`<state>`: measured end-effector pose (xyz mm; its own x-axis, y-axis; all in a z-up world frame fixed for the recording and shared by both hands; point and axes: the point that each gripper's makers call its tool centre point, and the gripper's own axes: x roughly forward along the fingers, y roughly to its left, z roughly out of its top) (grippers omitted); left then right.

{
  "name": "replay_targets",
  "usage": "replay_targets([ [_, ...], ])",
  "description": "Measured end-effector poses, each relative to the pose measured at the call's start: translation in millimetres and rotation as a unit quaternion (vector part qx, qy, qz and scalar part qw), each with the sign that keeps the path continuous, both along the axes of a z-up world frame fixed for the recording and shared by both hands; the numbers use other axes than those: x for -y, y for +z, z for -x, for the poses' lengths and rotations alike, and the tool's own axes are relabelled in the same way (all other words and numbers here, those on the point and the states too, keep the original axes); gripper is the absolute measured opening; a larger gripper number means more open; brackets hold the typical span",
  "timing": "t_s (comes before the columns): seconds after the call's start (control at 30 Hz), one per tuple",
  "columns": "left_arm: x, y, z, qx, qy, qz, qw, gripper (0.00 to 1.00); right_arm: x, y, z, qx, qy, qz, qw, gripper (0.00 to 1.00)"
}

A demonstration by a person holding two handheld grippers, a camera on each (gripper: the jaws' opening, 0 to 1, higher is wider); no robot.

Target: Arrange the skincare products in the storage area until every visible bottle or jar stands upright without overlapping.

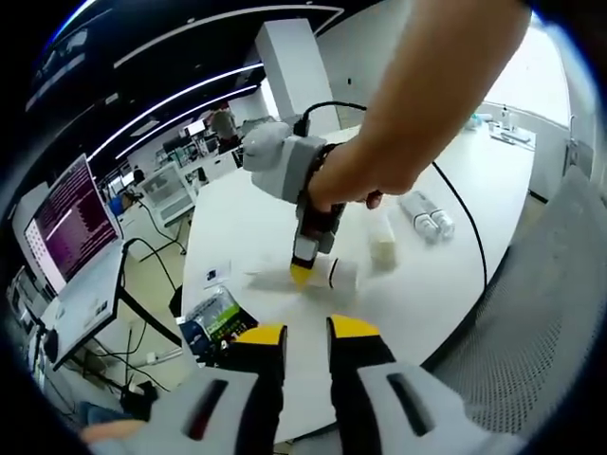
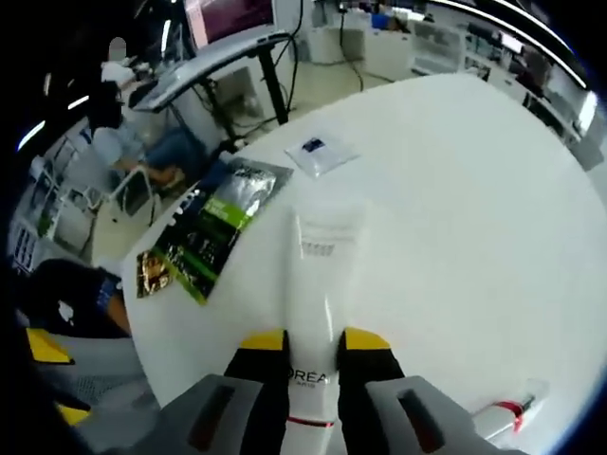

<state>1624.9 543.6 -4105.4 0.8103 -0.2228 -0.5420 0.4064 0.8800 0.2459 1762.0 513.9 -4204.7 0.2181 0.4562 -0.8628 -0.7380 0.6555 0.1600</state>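
right gripper (image 2: pixel 310 351): fingers closed on a white l'oreal tube (image 2: pixel 320 303), one yellow-tipped finger each side of its body, tube lying flat on the white bench (image 2: pixel 474 209) and pointing away from the camera, flat crimped end furthest out. left of the tube, a green/black sachet (image 2: pixel 211 232) lies flat near the bench edge; a small white packet w/ blue label (image 2: pixel 321 152) sits beyond it, apart from both. a red-banded white item (image 2: pixel 507 412) shows at lower right, type unclear. left gripper (image 1: pixel 306 336): fingers apart w/ a narrow gap, nothing between them, held above the near bench edge (image 1: pixel 313 398). in the left gripper view a person's hand (image 1: pixel 356 175) holds the right gripper (image 1: pixel 302 275) tip-down on the bench, at the tube (image 1: pixel 332 275). a pale bottle (image 1: pixel 383 245) stands upright just beyond, not touching; two clear capped bottles (image 1: pixel 427 216) lie side by side further right. sachet (image 1: pixel 216 318) at near-left bench edge. monitor (image 1: pixel 71 223) w/ text on a side desk at left.
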Motion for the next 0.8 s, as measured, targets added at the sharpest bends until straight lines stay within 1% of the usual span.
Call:
replay_targets([
  [0.03,0.1,0.0,0.1,0.000,0.000,0.000,1.0000,0.11,-1.0,1.5,-1.3,0.002,-0.005,-0.015,0.9999,0.12],
  [0.17,0.2,0.0,0.3,-0.001,0.000,0.002,1.0000,0.11,-0.9,17.1,-1.0,0.008,-0.014,-0.044,0.9989,0.12],
  [0.23,0.3,0.5,0.3,-0.001,0.000,0.005,1.0000,0.10,3.3,29.5,4.7,0.012,-0.021,-0.067,0.9974,0.12],
  [0.33,0.6,0.9,0.7,-0.001,0.000,0.007,1.0000,0.10,7.0,35.5,4.8,0.014,-0.033,-0.100,0.9943,0.12],
  [0.43,0.4,1.3,0.9,-0.001,0.000,0.009,1.0000,0.08,13.5,55.0,19.7,0.017,-0.046,-0.132,0.9900,0.12],
  [0.53,0.9,2.6,1.1,0.000,-0.001,0.013,0.9999,0.07,21.5,69.9,29.6,0.024,-0.055,-0.152,0.9866,0.12],
  [0.63,-0.4,5.9,1.1,0.004,0.000,0.017,0.9998,0.07,24.1,91.1,38.1,0.035,-0.066,-0.186,0.9796,0.12],
  [0.73,0.7,12.3,0.7,0.010,0.000,0.037,0.9993,0.05,25.9,110.8,43.5,0.046,-0.067,-0.213,0.9736,0.12],
  [0.8,0.2,18.7,-1.1,0.014,0.007,0.059,0.9981,0.04,24.8,126.9,51.1,0.054,-0.067,-0.231,0.9692,0.12],
])
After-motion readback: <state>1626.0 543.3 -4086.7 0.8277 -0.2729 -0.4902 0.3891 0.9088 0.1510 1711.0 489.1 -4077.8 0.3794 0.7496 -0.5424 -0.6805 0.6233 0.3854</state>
